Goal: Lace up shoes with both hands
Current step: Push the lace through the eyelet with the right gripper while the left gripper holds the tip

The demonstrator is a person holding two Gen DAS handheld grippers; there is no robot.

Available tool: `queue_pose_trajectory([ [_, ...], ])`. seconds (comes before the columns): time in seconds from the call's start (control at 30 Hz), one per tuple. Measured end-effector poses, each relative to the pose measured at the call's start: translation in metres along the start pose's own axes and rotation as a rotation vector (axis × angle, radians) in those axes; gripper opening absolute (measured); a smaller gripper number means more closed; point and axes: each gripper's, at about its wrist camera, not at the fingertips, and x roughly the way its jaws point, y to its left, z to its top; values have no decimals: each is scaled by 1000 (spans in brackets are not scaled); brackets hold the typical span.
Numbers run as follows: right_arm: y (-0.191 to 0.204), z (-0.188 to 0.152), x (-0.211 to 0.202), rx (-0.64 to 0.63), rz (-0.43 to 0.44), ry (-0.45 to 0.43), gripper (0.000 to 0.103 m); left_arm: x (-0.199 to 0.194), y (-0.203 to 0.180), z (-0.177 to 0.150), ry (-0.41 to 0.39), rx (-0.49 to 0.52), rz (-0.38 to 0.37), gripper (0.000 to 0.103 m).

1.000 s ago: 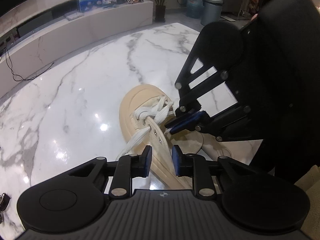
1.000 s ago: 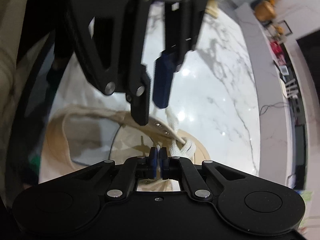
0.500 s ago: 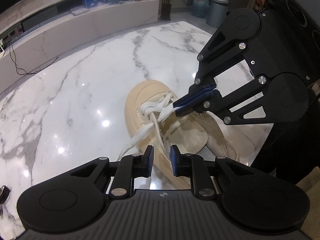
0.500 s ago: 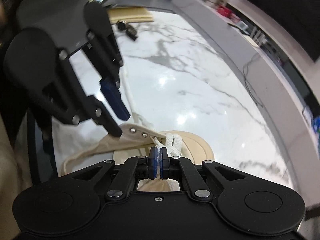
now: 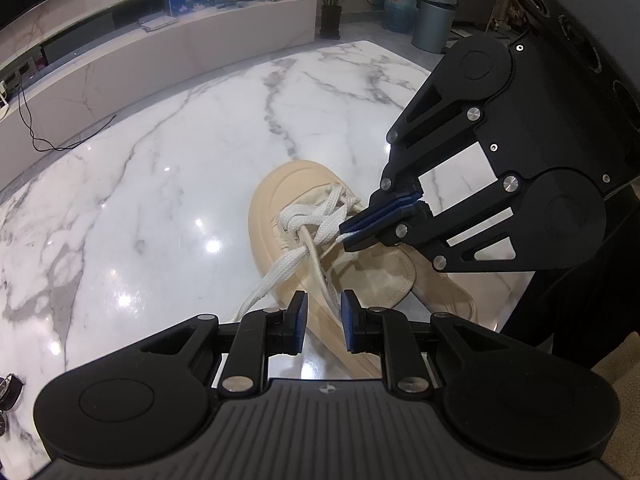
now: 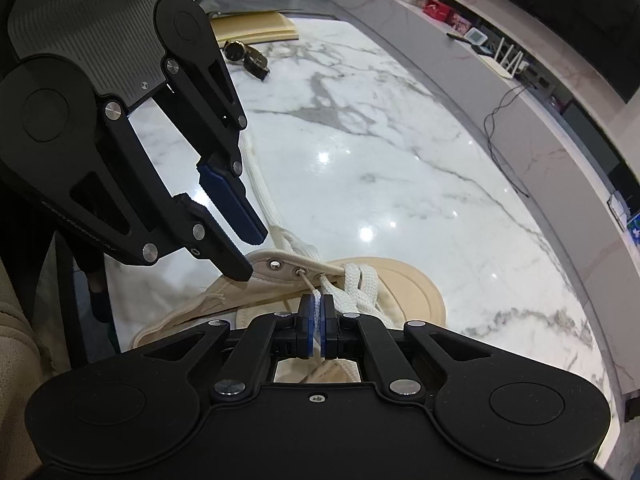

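Note:
A beige shoe lies on the white marble table, toe away from me, with a white lace crossed over its front eyelets. My right gripper reaches in from the right, shut on the lace end. In the right wrist view the lace shows white between the shut right gripper, and a thin tip leads to an eyelet on the flap. My left gripper stands slightly open at the flap's rear end. One of the left gripper fingertips touches that flap.
A loose length of lace trails over the table behind the left gripper. A wristwatch and a beige board lie at the far end. A low cabinet runs past the table. A person's dark clothing is at the right.
My right gripper has rolled and lifted slightly, its linkage now showing flat-on in the left wrist view. It keeps the lace end. The left gripper has stayed put.

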Motion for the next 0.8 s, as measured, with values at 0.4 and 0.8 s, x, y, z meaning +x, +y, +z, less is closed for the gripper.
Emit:
queue_pose_trajectory([
  [0.4,-2,3,8,14,40,-26,1,-21,2,9,6,158,10,17],
  [0.8,-9,0,8,44,77,-39,1,25,-5,15,54,392,11,11],
])
